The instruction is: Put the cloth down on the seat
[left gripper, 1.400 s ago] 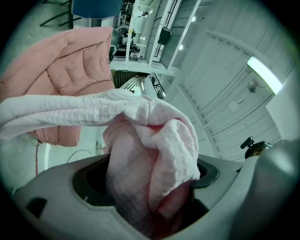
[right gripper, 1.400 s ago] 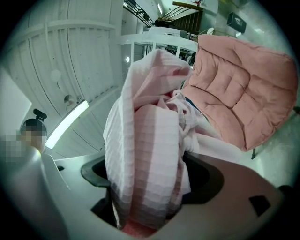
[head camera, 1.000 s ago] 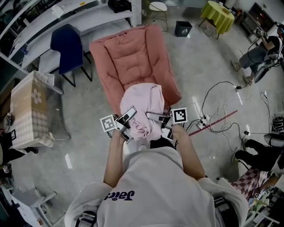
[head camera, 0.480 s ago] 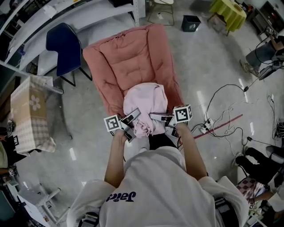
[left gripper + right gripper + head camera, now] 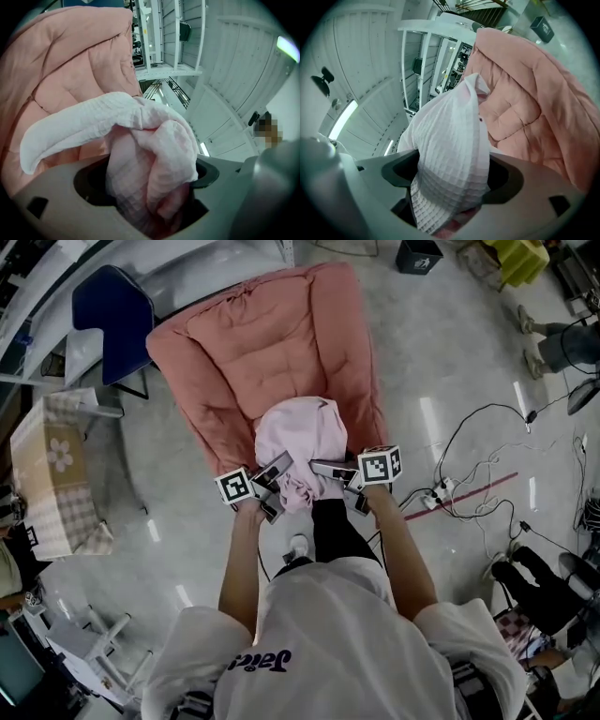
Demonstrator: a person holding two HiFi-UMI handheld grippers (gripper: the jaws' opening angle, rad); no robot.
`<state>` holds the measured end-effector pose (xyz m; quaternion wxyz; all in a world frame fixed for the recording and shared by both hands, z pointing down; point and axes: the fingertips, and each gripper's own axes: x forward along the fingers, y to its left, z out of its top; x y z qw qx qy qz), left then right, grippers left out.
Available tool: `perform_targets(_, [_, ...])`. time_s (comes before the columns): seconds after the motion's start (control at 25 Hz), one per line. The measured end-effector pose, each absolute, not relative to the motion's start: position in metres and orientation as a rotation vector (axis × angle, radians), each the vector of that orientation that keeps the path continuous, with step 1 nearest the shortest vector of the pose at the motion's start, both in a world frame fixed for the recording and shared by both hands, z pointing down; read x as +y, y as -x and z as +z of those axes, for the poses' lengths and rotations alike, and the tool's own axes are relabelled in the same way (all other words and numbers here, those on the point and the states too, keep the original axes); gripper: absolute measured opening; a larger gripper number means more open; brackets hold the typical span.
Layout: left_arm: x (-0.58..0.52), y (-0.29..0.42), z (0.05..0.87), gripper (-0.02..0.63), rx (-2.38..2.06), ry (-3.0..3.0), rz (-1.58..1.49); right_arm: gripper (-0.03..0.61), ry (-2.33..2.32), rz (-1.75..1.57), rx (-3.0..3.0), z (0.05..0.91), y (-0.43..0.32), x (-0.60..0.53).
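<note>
While both grippers are gripping it, the cloth (image 5: 302,439) is sitting in a bunched heap over the front part of the seat (image 5: 225,432) of the pink armchair (image 5: 253,334), so the job is looking close to done but not finished. The cloth is over the right place, yet it is not lying free. The left gripper (image 5: 274,486) is pinching the near left edge, and its own view is showing the jaws closed down on a thick wad of folds that is filling the gap between them. The right gripper (image 5: 333,482) is doing the same on the near right edge, with a gathered fold of the waffle weave pressed between its jaws and spilling out above them. The two grippers are working close together, just off the front of the seat, with the cloth bridging them. Whether the far part of the cloth is already resting on the cushion or hanging just above it is not something these views are settling. By my reading, what is remaining is to lower the near edge onto the cushion, open both sets of jaws and draw the grippers back. The cloth itself is showing as pale pink, almost white in the gripper views, soft and limp, with a small square texture, crumpled into loose rounded folds rather than spread flat.
</note>
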<state>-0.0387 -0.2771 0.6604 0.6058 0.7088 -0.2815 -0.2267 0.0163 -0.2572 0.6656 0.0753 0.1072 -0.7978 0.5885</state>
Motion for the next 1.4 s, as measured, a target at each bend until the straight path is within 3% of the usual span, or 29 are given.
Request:
perform_targets(0.52, [-0.343,0.038,0.821,0.434,-0.726,-1.589,-0.322,0.390,-0.627,1.800,-2.173,0.824,-0.026,-0.319])
perform_targets(0.96, [-0.358,0.035,0.951,0.434,-0.771,-1.554,-0.288,0.367,-0.760,1.612,-2.033,0.945,-0.037,-0.338])
perform_targets(1.12, [-0.354,0.035,0.984,0.434,-0.808,-1.568,-0.206,0.322,-0.822,1.521,-1.968,0.971,-0.040,-0.332])
perform_targets(1.4, [-0.340,0.027,1.057,0.434,-0.850,-1.561,0.011,0.314,-0.884,1.328,-1.788,1.040,-0.055,-0.318])
